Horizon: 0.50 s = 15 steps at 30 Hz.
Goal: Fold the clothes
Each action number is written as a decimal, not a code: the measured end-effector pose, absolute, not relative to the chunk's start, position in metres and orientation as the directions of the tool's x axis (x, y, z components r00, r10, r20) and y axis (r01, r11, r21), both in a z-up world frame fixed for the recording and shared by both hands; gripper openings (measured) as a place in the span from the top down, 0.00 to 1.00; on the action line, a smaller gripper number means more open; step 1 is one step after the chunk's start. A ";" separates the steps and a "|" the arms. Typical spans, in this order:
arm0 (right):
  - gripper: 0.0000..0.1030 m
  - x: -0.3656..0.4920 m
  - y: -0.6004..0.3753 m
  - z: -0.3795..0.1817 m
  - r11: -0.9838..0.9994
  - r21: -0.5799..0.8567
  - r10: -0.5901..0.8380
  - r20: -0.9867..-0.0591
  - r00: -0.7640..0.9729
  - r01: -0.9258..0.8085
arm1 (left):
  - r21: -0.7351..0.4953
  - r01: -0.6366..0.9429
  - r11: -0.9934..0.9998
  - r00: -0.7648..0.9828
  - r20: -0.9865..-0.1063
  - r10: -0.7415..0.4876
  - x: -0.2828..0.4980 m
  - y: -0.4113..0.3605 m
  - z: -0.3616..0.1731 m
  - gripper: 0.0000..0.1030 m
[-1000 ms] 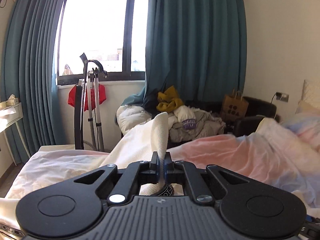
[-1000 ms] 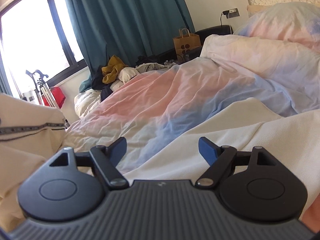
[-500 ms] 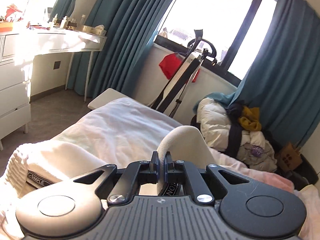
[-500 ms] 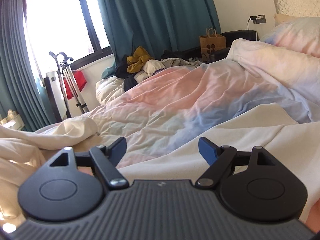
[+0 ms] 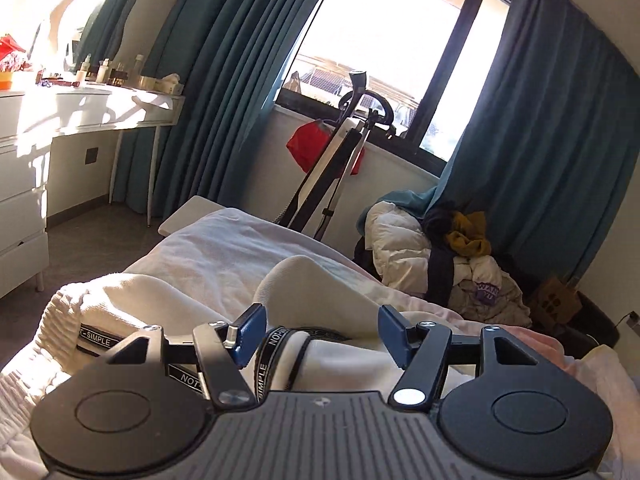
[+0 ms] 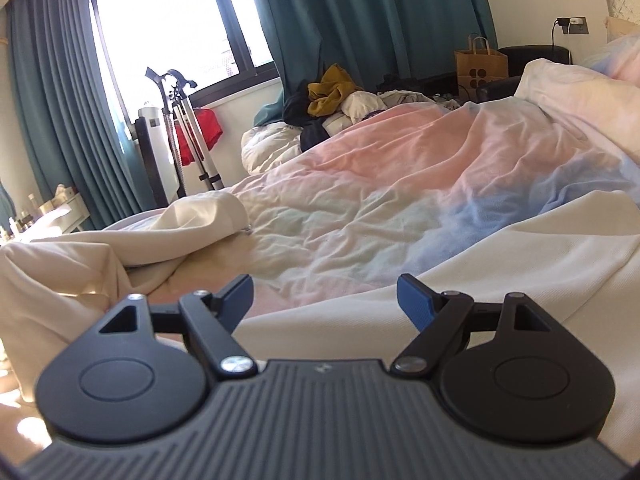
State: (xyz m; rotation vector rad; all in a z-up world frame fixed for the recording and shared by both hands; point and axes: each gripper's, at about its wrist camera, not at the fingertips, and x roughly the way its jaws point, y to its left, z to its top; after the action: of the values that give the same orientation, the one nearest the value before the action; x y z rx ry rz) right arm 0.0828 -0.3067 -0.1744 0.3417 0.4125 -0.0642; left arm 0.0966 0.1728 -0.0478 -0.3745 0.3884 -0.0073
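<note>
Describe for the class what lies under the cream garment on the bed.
The cream garment rests on a pastel pink-and-blue duvet, crumpled around it. Whatever lies beneath the garment's own folds is covered and cannot be seen.

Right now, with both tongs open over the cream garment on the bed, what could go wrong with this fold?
1. The left tongs are open, so the cream garment humps up loosely; the fold may slump or spring open.
2. Its lettered band curls right between the fingers; a regrasp could catch only the band.
3. In the right wrist view the garment lies bunched at left, while the right tongs, open, hover over another flat cream panel; the edges may end up misaligned.
</note>
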 end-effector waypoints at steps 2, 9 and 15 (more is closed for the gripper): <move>0.21 0.079 -0.307 -0.172 0.940 0.320 0.022 -0.398 0.917 0.116 | -0.362 -0.038 0.931 0.926 -0.364 -0.104 0.077 0.158 -0.039 0.31; 0.21 0.072 -0.318 -0.168 0.909 0.410 0.108 -0.410 0.906 0.078 | -0.334 0.021 0.942 0.912 -0.380 -0.155 0.030 0.106 -0.024 0.27; 0.21 0.073 -0.325 -0.164 0.856 0.516 0.223 -0.417 0.881 0.027 | -0.269 0.077 0.960 0.902 -0.391 -0.182 0.010 0.076 -0.043 0.23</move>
State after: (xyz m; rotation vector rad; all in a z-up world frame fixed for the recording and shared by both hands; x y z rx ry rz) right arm 0.0727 -0.3253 -0.1641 0.5377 0.4873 0.1076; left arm 0.0105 0.0755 -0.0435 -0.2518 0.4265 -0.1349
